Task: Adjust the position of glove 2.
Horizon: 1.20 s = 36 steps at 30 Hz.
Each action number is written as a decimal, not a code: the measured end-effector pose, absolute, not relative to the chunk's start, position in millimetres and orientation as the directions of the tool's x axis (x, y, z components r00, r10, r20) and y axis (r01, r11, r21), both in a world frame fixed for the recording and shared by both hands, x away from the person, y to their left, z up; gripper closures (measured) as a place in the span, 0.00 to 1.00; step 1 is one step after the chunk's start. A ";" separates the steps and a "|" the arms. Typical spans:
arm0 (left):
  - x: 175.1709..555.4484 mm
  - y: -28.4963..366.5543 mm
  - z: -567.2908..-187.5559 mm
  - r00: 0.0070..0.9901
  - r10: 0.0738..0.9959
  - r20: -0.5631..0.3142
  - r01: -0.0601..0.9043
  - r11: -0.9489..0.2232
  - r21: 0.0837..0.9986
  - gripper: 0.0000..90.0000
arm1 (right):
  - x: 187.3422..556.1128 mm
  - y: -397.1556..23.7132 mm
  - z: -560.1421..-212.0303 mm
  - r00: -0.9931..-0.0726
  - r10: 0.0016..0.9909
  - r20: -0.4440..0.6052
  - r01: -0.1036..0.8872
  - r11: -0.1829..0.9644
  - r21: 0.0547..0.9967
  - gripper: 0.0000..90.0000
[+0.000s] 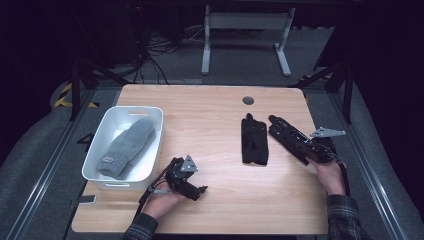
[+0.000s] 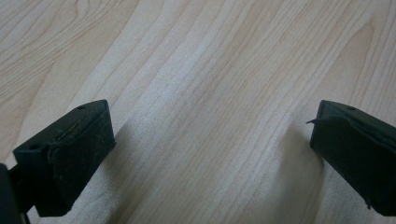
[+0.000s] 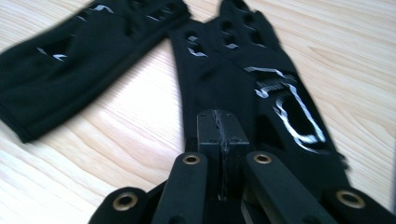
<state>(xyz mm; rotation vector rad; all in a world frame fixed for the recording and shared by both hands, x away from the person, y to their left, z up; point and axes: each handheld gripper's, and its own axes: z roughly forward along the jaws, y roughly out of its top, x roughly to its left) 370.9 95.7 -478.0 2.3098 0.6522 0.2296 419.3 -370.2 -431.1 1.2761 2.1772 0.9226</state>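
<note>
Two black gloves with shiny markings lie right of the table's middle. The left glove [image 1: 254, 140] [image 3: 84, 51] lies flat, fingers pointing away. The right glove [image 1: 286, 131] [image 3: 243, 70] lies at a slant, and my right gripper [image 1: 301, 146] [image 3: 219, 122] is shut on its cuff end, jaws pressed together. My left gripper [image 1: 199, 190] [image 2: 210, 144] rests low near the front left of the table. Its jaws stand wide open over bare wood with nothing between them.
A white plastic tub [image 1: 113, 118] at the left holds a grey knitted hat [image 1: 127, 145]. A dark round cable hole [image 1: 248, 100] sits near the table's [image 1: 210, 110] far edge. A desk frame stands on the floor beyond.
</note>
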 end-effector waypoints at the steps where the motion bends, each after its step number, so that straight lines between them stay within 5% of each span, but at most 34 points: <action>1: 370.9 95.7 -478.0 0.857 0.516 -0.021 0.389 -0.617 0.684 0.00 | 418.7 -372.6 -431.6 -0.464 0.885 -0.047 0.582 0.345 0.737 1.00; 14: 371.0 95.8 -478.0 0.857 0.515 -0.020 0.387 -0.618 0.685 0.00 | 414.2 -377.5 -444.4 -0.457 0.887 -0.063 0.634 0.375 0.676 1.00; 36: 371.0 95.8 -478.1 0.857 0.515 -0.019 0.386 -0.617 0.685 0.00 | 369.8 -349.7 -445.6 -0.598 0.802 0.001 0.627 0.466 0.625 1.00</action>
